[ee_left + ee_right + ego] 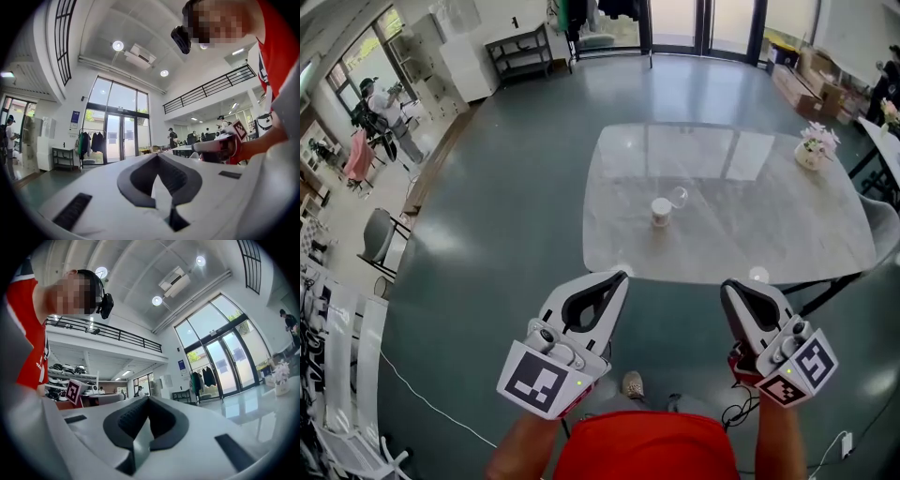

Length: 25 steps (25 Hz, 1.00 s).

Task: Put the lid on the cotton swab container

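The cotton swab container, a small round tub, stands near the middle of the marble table in the head view. Its clear lid lies just to the right of it and a little farther back. My left gripper and right gripper are held low in front of the table's near edge, well short of both objects. Both are shut with nothing between the jaws. In each gripper view the tips meet, at the left gripper and the right gripper, and both cameras point up at the room.
A white vase of flowers stands at the table's far right corner. Grey floor surrounds the table. Cardboard boxes lie at the back right, a grey chair at the left. A person stands by the far left wall.
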Motion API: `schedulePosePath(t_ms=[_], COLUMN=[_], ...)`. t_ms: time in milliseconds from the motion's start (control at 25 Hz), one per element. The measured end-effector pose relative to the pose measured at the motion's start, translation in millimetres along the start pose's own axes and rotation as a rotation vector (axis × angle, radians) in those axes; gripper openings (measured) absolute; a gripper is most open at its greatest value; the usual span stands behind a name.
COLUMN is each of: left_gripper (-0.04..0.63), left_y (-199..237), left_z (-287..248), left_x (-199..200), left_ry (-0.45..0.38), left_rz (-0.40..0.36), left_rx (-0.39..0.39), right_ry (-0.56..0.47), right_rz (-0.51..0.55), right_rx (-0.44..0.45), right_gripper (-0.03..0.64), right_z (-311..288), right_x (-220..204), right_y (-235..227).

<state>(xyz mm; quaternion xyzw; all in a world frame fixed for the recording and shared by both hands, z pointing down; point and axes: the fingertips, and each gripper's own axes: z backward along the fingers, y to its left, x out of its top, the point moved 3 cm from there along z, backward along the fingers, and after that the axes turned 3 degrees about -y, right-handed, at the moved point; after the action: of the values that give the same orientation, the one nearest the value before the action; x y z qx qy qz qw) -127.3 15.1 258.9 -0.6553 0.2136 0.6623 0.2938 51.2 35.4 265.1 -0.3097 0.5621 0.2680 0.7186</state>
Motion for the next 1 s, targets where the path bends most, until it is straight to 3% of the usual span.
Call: schedulePosePath(t_ms=[280, 680, 1000], left_gripper=[0.017, 0.017, 0.017], left_y=[40.3, 85.0, 104.6], left_z=[-27.5, -104.6, -159.0], left_x=[-17.3, -39.9, -70.7], left_ry=[0.006, -0.021, 0.058], left_rz=[0.026, 0.008, 0.032], left_rx=[-0.008, 0.038, 0.078], right_ry=[0.037, 0.062, 0.086], right_rz=[0.009, 0.018, 0.003], right_rx=[-0.013, 0.033, 0.104], right_gripper=[0.017, 0.017, 0.017], right_z=[-36.6, -82.8, -115.7], right_x=[-11.7, -24.9, -40.1], right_y=[-29.1, -114.8, -182.3])
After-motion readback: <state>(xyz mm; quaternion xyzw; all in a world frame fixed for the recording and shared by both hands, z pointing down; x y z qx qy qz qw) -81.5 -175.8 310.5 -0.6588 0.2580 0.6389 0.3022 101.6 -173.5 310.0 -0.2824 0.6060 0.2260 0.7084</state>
